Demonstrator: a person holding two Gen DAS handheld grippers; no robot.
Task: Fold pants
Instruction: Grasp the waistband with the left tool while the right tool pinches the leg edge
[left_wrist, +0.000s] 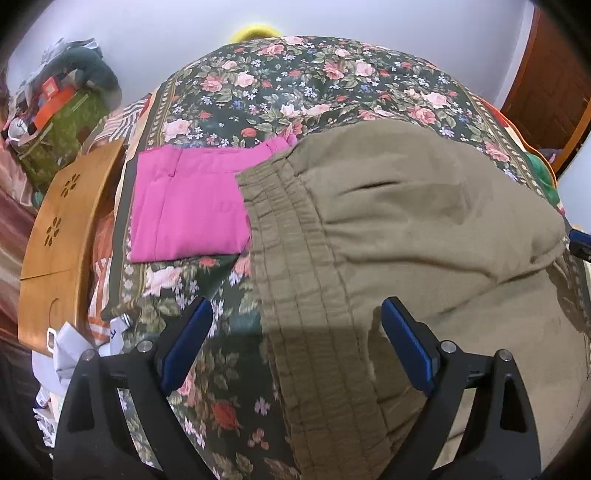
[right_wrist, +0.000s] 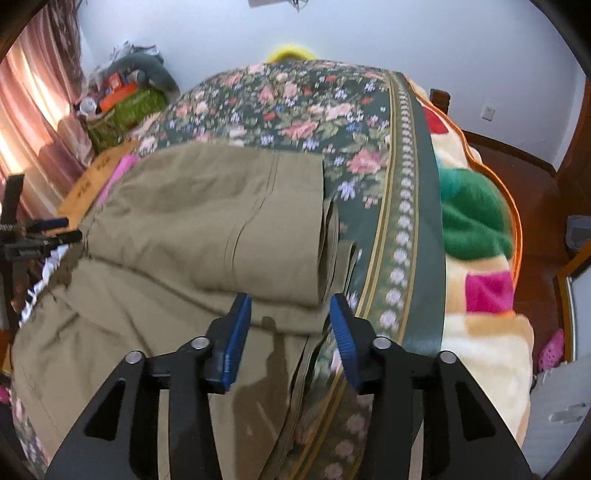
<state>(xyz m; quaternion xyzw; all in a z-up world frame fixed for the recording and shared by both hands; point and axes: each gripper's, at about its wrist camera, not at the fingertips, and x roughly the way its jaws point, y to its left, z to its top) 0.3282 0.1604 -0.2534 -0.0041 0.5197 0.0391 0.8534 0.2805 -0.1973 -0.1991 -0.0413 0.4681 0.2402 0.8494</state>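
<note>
a: pants (right_wrist: 207, 229) lie half folded on the bed (right_wrist: 402, 206); left claw (left_wrist: 297, 328) gapes empty over the waistband (left_wrist: 295, 258); right claw (right_wrist: 290, 321) part open, empty.
b: risk; top fold (right_wrist: 258, 221) looks loose; a snagging pad could drag it askew.

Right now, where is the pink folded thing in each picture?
Left wrist view: the pink folded garment lies left of centre, its right edge under the olive pants.
Right wrist view: only a pink sliver at far left.
Shared landmark: the wooden board.
</note>
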